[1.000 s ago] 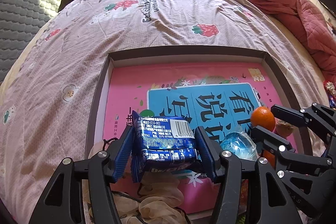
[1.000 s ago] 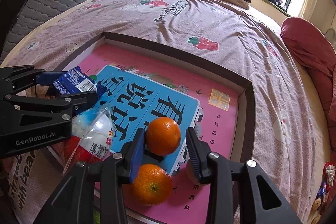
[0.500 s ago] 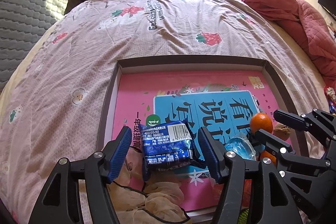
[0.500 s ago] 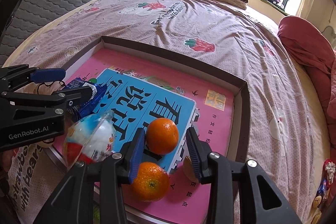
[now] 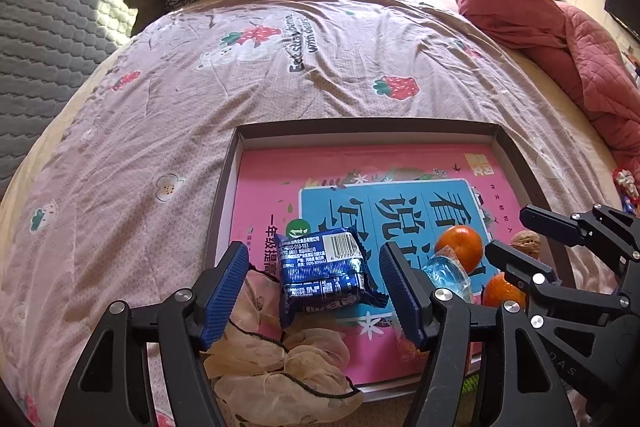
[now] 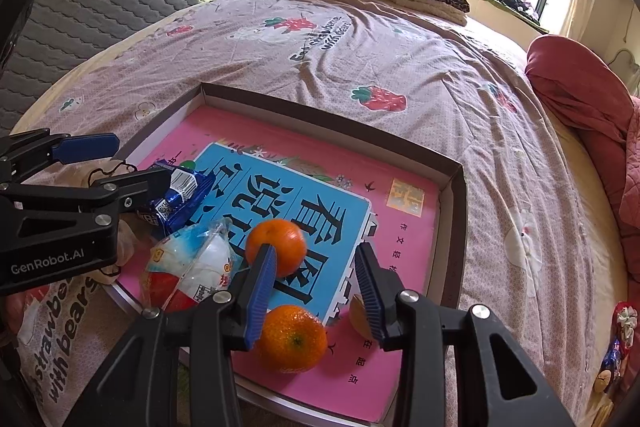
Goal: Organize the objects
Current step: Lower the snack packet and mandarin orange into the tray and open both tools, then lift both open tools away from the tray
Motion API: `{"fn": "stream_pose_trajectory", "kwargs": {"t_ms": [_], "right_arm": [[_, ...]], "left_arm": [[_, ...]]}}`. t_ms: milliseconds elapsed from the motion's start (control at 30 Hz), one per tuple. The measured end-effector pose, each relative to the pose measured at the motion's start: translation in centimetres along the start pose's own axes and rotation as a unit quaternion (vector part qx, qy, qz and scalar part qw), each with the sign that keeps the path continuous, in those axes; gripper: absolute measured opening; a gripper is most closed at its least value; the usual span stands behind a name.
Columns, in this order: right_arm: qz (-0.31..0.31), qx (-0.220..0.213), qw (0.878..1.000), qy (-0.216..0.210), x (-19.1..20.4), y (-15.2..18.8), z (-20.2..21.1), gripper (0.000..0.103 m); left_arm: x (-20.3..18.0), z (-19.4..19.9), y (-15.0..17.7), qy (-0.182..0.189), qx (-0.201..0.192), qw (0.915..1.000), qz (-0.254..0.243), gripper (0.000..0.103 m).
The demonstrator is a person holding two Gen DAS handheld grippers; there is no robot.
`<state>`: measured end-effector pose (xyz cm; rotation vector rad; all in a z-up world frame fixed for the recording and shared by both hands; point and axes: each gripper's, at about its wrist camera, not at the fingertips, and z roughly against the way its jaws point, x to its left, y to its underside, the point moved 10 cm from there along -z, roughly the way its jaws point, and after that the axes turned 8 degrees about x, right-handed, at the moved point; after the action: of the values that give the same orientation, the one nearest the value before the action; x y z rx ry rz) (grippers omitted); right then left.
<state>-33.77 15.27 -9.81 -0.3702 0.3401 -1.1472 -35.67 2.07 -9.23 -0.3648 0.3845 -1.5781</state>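
Tray [image 5: 516, 151] on bed, low dark rim all round; far half of its pink book cover [image 6: 408, 223] bare, near half crowded. Left gripper [image 5: 314, 293] has just been opening: jaws wide, blue snack packet [image 5: 324, 277] lying between them on the cover, clear of both pads, barcode up. Right gripper [image 6: 316, 285] partly open, holding nothing; far orange [image 6: 276, 247] just beyond its left pad, near orange [image 6: 292, 339] below, walnut [image 5: 526, 239] beside rim. "GenRobot.AI" printed on left gripper body; bedsheet [image 6: 400, 59] reads "with bears".
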Motion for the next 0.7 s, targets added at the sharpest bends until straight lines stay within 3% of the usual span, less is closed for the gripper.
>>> {"fn": "stream_pose_trajectory", "kwargs": {"t_ms": [433, 700], "right_arm": [[-0.008, -0.034, 0.999, -0.008, 0.2, -0.4, 3.6, 0.041], [-0.015, -0.06, 0.998, -0.014, 0.6, -0.5, 6.6, 0.048]], "left_arm": [[-0.5, 3.4, 0.5, -0.001, -0.025, 0.9997, -0.006, 0.07], [-1.0, 5.8, 1.0, 0.002, -0.042, 0.9991, -0.008, 0.072]]}}
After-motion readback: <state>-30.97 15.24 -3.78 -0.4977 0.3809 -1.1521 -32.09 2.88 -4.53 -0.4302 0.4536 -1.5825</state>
